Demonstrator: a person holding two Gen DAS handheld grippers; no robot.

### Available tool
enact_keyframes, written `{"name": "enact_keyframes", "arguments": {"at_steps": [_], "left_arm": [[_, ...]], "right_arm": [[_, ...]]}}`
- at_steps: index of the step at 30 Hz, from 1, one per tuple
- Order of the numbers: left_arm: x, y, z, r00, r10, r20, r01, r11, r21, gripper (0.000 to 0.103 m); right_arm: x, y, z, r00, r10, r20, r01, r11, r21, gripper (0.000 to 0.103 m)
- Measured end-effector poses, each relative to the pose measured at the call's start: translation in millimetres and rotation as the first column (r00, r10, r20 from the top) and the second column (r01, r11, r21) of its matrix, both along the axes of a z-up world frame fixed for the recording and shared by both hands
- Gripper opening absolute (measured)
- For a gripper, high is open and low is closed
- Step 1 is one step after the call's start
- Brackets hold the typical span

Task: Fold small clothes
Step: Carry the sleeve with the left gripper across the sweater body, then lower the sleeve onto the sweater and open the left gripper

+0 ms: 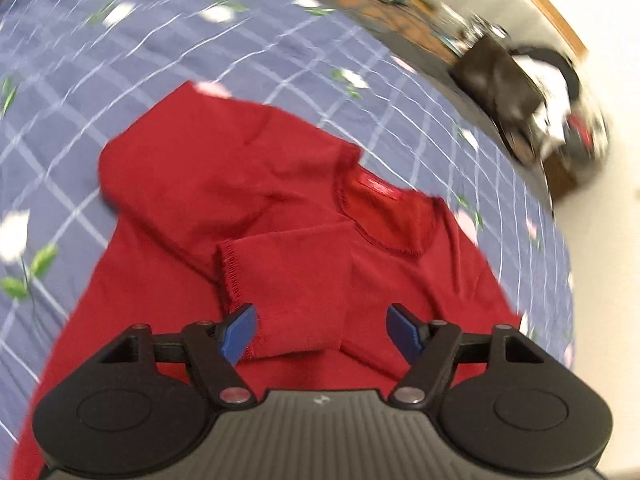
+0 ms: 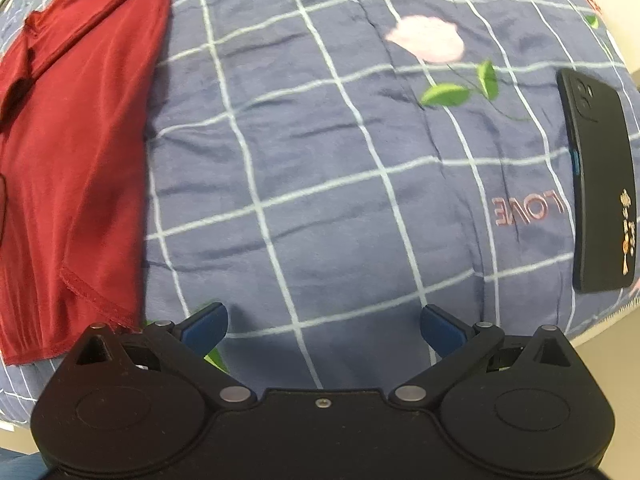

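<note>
A: What is seen nearest in the left wrist view?

B: The left gripper (image 1: 320,330) is held low in the frame, its blue-padded jaws spread apart with nothing between them. Just beyond them one small red knit top with a round neckline (image 1: 248,216) is laid flat on the blue checked bedspread printed with flowers (image 1: 120,60).

A: Why is the top arranged that way?

B: One short sleeve (image 1: 284,292) is seen turned inward across the body, its hemmed cuff lying at centre frame; that is judged to be a first fold already made. A sewn label (image 1: 378,187) is visible inside the collar.

A: And the other hand?

B: The right gripper (image 2: 324,328) is held over bare bedspread, jaws likewise apart and empty, with the top's hem at the left edge of its frame. It is probably parked clear of the work.

A: Anything else counted?

B: One black phone in a case (image 2: 596,184) is lying at the right edge. Farther off, in the upper right of the left view, dark blurred clutter cannot be identified.
</note>
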State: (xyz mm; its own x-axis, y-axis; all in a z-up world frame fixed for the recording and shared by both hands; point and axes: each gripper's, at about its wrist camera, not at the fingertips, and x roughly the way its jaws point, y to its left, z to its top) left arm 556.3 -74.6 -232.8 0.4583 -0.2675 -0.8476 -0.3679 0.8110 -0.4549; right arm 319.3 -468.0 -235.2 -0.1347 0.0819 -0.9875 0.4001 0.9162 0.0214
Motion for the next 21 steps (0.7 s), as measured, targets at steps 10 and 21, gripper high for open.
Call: {"name": "enact_keyframes", "arguments": {"at_steps": [10,21], "left_arm": [[6.0,16.4,-33.5,0.982,0.117,-0.146,-0.12,0.993,-0.011,0.048],[17.0,-16.0,-13.5,0.998,-0.008,-0.058,0.008,1.0,-0.01,0.0]], "right_arm": [[15.4,13.1,6.2,0.999,0.043,0.021,-0.043,0.999,0.003,0.102],[12.8,14.9,6.3,0.999,0.036,0.019,-0.036,0.999,-0.002,0.102]]}}
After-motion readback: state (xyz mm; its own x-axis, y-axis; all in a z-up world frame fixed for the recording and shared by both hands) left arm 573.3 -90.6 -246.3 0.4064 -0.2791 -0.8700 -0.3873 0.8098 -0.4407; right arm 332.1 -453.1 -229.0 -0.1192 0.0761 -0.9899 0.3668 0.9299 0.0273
